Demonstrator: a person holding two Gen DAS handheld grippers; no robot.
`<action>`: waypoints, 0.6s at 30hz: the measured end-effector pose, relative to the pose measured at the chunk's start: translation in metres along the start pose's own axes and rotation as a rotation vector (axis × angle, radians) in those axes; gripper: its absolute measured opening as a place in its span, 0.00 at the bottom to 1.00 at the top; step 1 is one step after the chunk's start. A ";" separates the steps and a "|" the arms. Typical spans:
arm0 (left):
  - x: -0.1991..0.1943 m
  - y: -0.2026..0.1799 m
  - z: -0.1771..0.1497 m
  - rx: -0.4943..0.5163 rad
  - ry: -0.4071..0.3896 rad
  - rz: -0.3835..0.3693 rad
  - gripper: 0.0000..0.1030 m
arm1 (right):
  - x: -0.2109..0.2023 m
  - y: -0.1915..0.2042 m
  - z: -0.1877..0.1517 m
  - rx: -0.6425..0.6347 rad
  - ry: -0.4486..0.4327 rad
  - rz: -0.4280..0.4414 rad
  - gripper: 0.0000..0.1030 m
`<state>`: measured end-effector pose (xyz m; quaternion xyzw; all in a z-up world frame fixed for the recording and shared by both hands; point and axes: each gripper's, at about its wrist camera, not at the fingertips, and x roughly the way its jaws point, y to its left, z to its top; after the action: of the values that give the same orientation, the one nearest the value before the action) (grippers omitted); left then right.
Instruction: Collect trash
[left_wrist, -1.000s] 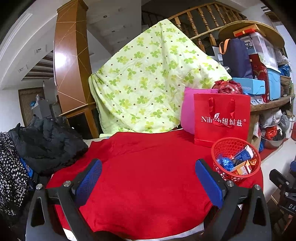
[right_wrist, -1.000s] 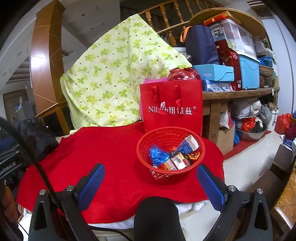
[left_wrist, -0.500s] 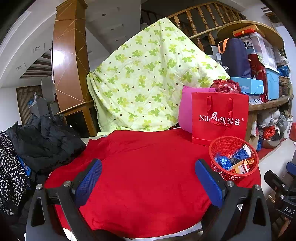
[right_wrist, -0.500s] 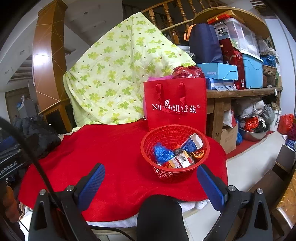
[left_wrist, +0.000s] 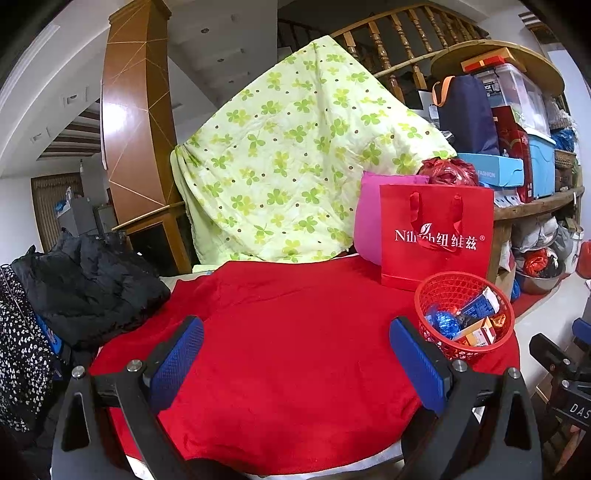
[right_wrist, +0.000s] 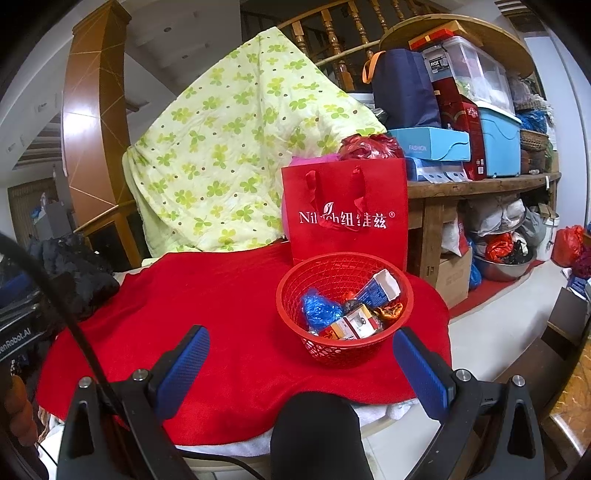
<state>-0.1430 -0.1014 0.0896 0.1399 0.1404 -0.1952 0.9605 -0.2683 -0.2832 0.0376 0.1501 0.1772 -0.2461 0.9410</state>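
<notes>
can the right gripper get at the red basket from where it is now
Probably yes. The right gripper is open and empty, and the red basket sits just ahead between its fingers on the red cloth, with nothing in between. The red bag stands behind it.

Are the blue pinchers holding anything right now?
No. The left gripper and right gripper are both open and empty. The trash lies in the round red plastic basket, untouched.
</notes>
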 end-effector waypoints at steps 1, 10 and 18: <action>0.000 -0.001 0.001 0.001 -0.001 0.001 0.97 | 0.000 0.000 0.000 -0.001 0.000 0.000 0.98; -0.002 -0.004 0.001 0.008 0.000 -0.004 0.97 | -0.001 -0.006 0.001 0.013 0.004 -0.012 0.98; -0.002 -0.006 0.001 0.011 0.002 -0.004 0.97 | 0.002 -0.005 -0.001 0.016 0.009 -0.013 0.98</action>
<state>-0.1469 -0.1069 0.0897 0.1451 0.1408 -0.1976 0.9592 -0.2697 -0.2876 0.0352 0.1578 0.1804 -0.2527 0.9374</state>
